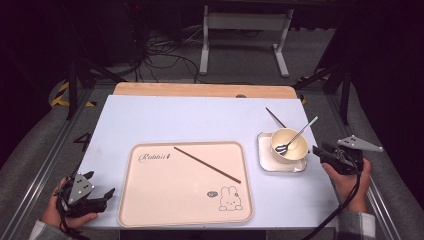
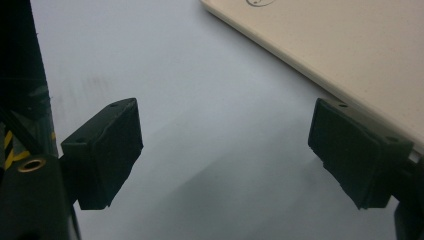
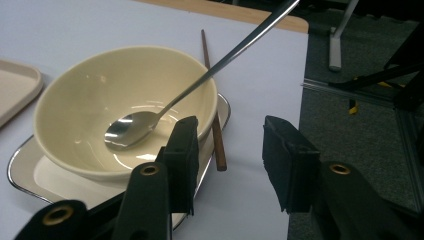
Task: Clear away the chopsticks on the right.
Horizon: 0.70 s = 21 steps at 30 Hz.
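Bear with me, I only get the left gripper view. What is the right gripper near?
Observer: The right gripper is at the right edge of the table, beside a bowl that sits on a small dish.
Operator: Is it holding anything?
Observer: No, its jaws stand apart with nothing between them.
Operator: Anything in the bowl?
Observer: A spoon, with its handle leaning out over the rim.
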Tool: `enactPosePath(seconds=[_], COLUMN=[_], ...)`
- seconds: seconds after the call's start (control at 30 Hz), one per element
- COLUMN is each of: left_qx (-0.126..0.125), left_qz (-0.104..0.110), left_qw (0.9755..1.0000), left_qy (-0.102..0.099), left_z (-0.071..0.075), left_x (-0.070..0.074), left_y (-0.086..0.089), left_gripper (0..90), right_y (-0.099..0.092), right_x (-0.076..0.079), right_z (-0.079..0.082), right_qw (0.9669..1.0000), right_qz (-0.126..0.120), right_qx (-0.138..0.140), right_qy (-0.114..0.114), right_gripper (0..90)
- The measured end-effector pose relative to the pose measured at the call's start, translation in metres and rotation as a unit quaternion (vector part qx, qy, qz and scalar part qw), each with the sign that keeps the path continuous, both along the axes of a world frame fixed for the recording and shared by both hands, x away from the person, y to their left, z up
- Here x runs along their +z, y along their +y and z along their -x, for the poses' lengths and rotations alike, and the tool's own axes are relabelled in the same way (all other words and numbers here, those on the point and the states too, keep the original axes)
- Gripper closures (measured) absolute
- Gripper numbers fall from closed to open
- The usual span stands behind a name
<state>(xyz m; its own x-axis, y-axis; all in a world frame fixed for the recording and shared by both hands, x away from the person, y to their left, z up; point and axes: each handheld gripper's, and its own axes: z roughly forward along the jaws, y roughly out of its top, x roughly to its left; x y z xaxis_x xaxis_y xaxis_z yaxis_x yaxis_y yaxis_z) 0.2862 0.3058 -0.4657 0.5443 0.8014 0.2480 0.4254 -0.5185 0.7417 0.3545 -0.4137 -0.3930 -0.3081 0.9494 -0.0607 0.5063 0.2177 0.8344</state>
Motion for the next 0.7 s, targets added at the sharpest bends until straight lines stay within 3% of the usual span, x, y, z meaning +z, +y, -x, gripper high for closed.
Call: enactPosePath(seconds=[0.17,0.3,0.4,0.7], left_qx=[0.000,-0.003,-0.003,-0.004], left_qz=[0.000,-0.002,-0.002,-0.002], left_qw=[1.0000,1.0000,1.0000,1.0000], left_qy=[-0.001,0.000,-0.001,0.002], left_z=[0.000,0.000,0.000,-0.001], left_x=[0.000,0.000,0.000,-0.001], left_y=[-0.001,-0.001,-0.002,-0.002], left_gripper=[15.0,15.0,14.9,15.0], right_y=[-0.006,-0.011,-0.012,-0.005], right_x=[-0.018,-0.025,-0.027,-0.034], right_z=[-0.010,-0.014,-0.017,-0.031], right_qw=[0.9993,0.9985,0.9982,0.9963], right_qz=[0.008,-0.001,-0.005,0.018], right_qx=[-0.005,-0.004,-0.002,0.004], right_qy=[0.036,0.055,0.060,0.083], right_gripper=[58.0,56.6,56.0,55.3])
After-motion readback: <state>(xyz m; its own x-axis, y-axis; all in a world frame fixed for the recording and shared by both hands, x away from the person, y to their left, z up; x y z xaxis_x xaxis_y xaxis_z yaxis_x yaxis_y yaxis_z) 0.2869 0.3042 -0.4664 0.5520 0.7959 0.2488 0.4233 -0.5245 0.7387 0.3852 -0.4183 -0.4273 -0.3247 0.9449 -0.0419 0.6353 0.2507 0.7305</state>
